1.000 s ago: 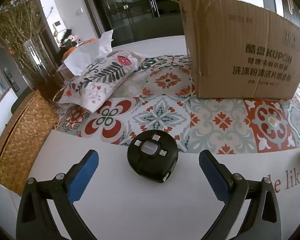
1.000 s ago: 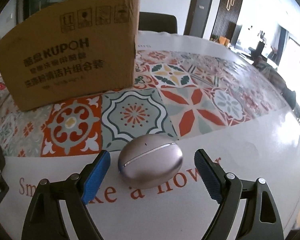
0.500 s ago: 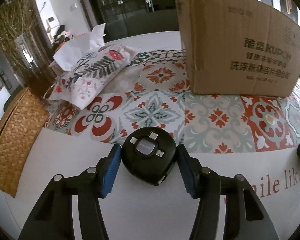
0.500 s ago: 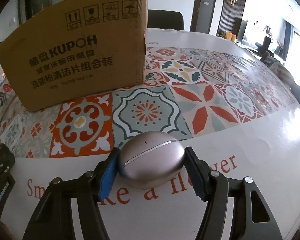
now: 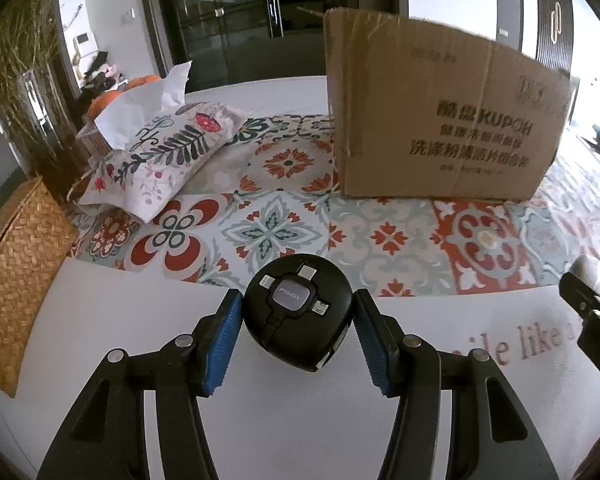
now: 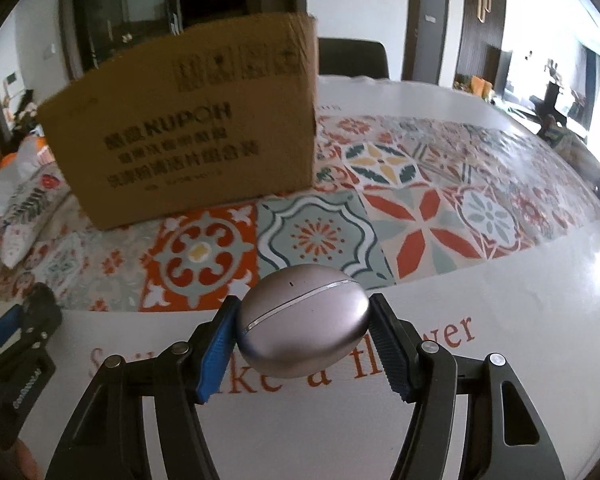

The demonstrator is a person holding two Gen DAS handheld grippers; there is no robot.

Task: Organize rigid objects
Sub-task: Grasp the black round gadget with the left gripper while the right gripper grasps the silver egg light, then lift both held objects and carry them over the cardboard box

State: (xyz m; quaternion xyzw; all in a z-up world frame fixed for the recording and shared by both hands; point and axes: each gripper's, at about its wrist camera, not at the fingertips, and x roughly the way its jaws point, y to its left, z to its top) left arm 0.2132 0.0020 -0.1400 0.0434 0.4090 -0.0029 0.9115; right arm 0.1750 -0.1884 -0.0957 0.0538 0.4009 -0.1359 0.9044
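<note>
The black cable reel (image 5: 298,312) sits between the pads of the left gripper (image 5: 298,322), on the bare strip of the table (image 5: 300,420) nearest the camera; behind it lies the patterned mat (image 5: 272,232); on that mat, back and to the right, stands the cardboard box (image 5: 432,120); back left, the tissue pouch (image 5: 160,164) rests on the mat's edge; the woven basket (image 5: 16,272) is far left; over in the right wrist view, the oval case (image 6: 302,320) sits between the right gripper (image 6: 302,334) pads, in front of the mat, box behind and to the left.
</note>
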